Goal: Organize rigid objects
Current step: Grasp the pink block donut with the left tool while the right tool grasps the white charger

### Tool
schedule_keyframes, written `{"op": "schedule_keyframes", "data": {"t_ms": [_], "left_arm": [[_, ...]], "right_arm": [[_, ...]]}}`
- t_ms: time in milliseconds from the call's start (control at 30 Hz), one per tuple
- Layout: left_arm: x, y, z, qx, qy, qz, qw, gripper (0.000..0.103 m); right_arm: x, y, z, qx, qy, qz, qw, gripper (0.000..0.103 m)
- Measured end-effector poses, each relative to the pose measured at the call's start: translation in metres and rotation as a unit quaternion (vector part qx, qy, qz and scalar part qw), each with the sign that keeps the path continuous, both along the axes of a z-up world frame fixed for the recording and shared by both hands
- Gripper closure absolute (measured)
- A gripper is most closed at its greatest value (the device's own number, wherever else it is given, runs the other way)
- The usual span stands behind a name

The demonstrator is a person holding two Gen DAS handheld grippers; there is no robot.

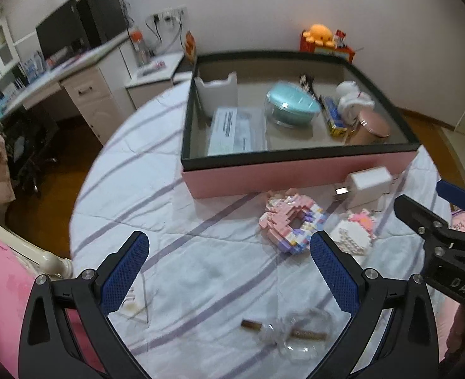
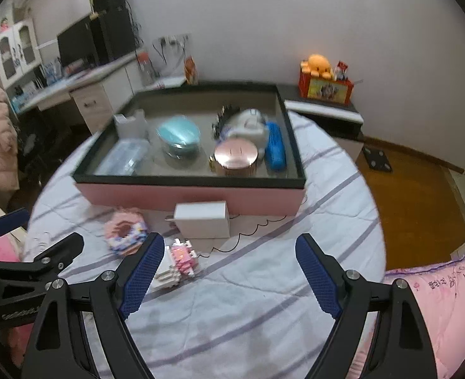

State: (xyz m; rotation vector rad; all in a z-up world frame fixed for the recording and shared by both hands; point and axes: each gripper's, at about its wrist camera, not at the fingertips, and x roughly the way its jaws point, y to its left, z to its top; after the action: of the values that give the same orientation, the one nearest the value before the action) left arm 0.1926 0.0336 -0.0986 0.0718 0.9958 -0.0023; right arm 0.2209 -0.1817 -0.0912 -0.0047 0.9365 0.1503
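Observation:
A pink box with a black rim point(image 1: 295, 153) point(image 2: 188, 177) stands on the striped sheet and holds a teal dish point(image 1: 292, 104) point(image 2: 178, 137), a rose-gold tin point(image 1: 373, 126) point(image 2: 236, 156), a clear pouch point(image 1: 237, 131), a white holder point(image 1: 218, 90) and a blue item point(image 2: 275, 150). In front of the box lie a white charger point(image 1: 366, 184) point(image 2: 202, 222), a pink brick donut point(image 1: 290, 221) point(image 2: 125, 232) and a white-pink brick figure point(image 1: 355, 232) point(image 2: 178, 262). My left gripper point(image 1: 229, 271) is open and empty above the sheet. My right gripper point(image 2: 229, 276) is open and empty, its left finger beside the figure.
A clear wrapper with a brown stick point(image 1: 290, 334) lies close to my left gripper. A thin clear plastic piece point(image 1: 136, 304) lies by its left finger. A desk point(image 1: 74, 72) and a bedside cabinet point(image 2: 324, 110) stand behind. The bed's edge drops to a wooden floor point(image 2: 412, 195).

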Motion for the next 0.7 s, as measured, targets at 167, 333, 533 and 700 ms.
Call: {"op": "schedule_keyframes", "data": {"t_ms": [167,333,533,700], "left_arm": [[0.022,0.005,-0.018,-0.024,0.031,-0.008,0.9992,0.0],[0.037,0.007,-0.028,-0.029,0.049,-0.01,0.9983,0.0],[0.044,0.006,-0.034,-0.052,0.071,-0.011,0.996,0.0],[0.043,-0.012,-0.032,-0.057,0.075,-0.034,0.995,0.0]], "right_arm": [[0.025,0.011,-0.021,-0.003,0.034,0.009,0.999,0.016],[0.046,0.022,-0.036,-0.015,0.052,0.016,0.998,0.016],[0.058,0.016,-0.05,0.037,0.063,0.033,0.997,0.035],[0.046,0.003,-0.044,0.036,0.051,0.04,0.997,0.048]]}}
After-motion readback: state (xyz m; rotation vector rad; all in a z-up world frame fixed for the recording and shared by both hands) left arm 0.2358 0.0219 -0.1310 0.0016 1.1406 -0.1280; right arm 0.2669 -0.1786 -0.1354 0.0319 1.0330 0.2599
